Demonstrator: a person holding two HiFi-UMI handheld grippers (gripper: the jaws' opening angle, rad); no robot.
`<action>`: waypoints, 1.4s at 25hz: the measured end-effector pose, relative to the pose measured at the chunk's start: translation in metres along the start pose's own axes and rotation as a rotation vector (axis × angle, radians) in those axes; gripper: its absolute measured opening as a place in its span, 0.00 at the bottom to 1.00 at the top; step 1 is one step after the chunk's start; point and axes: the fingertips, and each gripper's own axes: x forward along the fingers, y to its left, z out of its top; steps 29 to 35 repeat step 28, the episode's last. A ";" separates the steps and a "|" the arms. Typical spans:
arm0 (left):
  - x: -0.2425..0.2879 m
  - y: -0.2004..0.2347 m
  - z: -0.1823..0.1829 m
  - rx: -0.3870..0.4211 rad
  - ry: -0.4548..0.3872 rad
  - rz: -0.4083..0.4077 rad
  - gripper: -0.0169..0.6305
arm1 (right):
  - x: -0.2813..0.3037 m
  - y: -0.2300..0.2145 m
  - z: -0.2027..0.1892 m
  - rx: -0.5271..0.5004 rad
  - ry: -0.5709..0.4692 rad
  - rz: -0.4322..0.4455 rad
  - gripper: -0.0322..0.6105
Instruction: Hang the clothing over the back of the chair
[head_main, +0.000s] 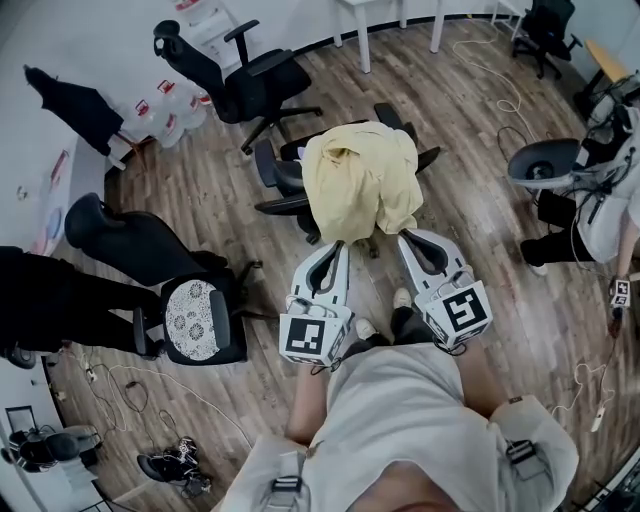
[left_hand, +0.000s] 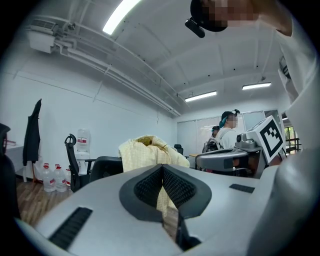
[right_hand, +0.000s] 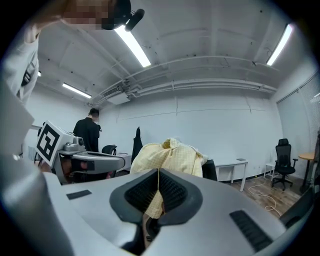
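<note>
Pinching the clothing (head_main: 360, 180) by its near lower edge, with the left gripper (head_main: 336, 248) and the right gripper (head_main: 406, 240) side by side and pointing roughly level. Had both pairs of jaws pressed together, each on a thin fold of yellow cloth and nothing else. Called, by judgement, for an even lift on both sides, keeping the two pinches level and apart so as to spread the hem rather than bunch it. Then for carrying it up and over toward the back of the chair (head_main: 278, 178) without dragging the heap off. Worth checking the holds first: slim bites, liable to slip under the garment's weight. Looked pale yellow, finely checked, soft and crumpled. Lay mounded on the black office chair, though hard to tell from these views how much of the backrest was covered. Hung loose between the heap and the jaws.
</note>
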 end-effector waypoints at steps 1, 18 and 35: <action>0.000 0.000 -0.001 0.000 0.002 0.000 0.05 | 0.000 0.001 0.000 -0.006 0.004 0.001 0.09; 0.005 0.007 -0.008 -0.003 0.020 0.001 0.05 | 0.012 0.003 -0.001 -0.037 0.009 0.025 0.08; 0.005 0.013 -0.005 -0.004 0.019 0.003 0.05 | 0.019 0.005 0.001 -0.034 0.018 0.029 0.08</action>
